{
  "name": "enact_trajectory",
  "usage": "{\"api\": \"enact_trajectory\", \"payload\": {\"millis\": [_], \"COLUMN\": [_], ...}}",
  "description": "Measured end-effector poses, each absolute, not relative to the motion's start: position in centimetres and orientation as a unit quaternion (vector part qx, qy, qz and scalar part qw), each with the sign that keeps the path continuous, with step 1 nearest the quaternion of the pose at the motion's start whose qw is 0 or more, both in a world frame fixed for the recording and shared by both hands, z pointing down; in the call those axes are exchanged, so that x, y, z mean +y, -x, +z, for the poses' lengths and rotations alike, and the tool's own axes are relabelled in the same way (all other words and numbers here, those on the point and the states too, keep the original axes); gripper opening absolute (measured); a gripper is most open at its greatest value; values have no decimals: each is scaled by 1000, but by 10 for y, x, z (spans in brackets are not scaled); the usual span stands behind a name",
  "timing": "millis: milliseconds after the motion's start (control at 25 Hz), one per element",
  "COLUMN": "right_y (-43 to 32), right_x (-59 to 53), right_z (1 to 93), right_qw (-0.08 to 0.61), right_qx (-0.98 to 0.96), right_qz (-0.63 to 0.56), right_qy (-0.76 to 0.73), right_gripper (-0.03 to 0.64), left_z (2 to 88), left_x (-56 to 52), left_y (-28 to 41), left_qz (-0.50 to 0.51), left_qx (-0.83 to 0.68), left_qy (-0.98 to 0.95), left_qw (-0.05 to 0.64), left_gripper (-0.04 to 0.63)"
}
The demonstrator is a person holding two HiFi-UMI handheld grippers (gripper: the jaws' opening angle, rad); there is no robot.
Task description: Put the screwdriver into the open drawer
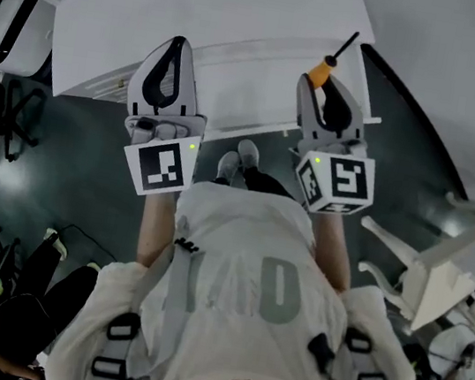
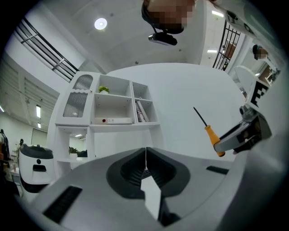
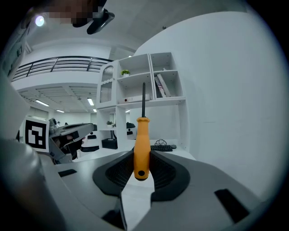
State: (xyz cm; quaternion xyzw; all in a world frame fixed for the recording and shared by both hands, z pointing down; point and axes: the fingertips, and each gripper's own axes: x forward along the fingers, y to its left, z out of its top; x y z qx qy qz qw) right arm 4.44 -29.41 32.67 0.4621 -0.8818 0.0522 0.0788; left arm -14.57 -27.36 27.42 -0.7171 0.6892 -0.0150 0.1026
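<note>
The screwdriver [image 3: 142, 144] is clamped by its orange handle between the pads of the right gripper [image 3: 141, 169], with the black shaft pointing away from the person; it is not yet in the drawer. The left gripper [image 2: 145, 168] is pressed together on nothing. A slip is judged possible: the handle is pinched low, close to its butt end, so the tool may pivot if the shaft is knocked against the white tabletop [image 1: 231, 5]. A release made too high may let the round handle roll or bounce out. The pinch point on the handle is shown only in the right gripper view. The screwdriver's side profile, and how far it projects beyond the right gripper, is given by the left gripper view. Both gripper views look level toward a white shelf unit [image 2: 113, 108] and show no drawer. What is taken to be the open drawer [image 1: 247, 126], a white ledge below both grippers, is seen only in the head view, so alignment must be judged there.
</note>
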Motion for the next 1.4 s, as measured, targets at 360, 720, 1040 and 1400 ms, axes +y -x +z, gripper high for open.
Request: {"api": "enact_trajectory", "payload": {"millis": [360,720,1040,1400], "right_y": [-15,13,20,27], "right_x": [-317,-320,-327,-329], "right_z": [341,386,448,513], "right_qw": [171,249,328,402], "right_qx": [-902,-913,-909,-893], "right_qz": [-2,-16,-20,-26], "right_qy": [-397,-322,-258,-200], "right_gripper": [104,104,106,104], "left_z": [284,301,321,329], "left_x": [-271,-259,-243,-229], "left_y": [157,179,195,213], "left_qz": [-24,-38,-64,-72], "left_qx": [705,729,751,773], "left_qy": [703,679,655,628], "left_qw": [91,80,59,50], "left_gripper": [6,6,6,6]}}
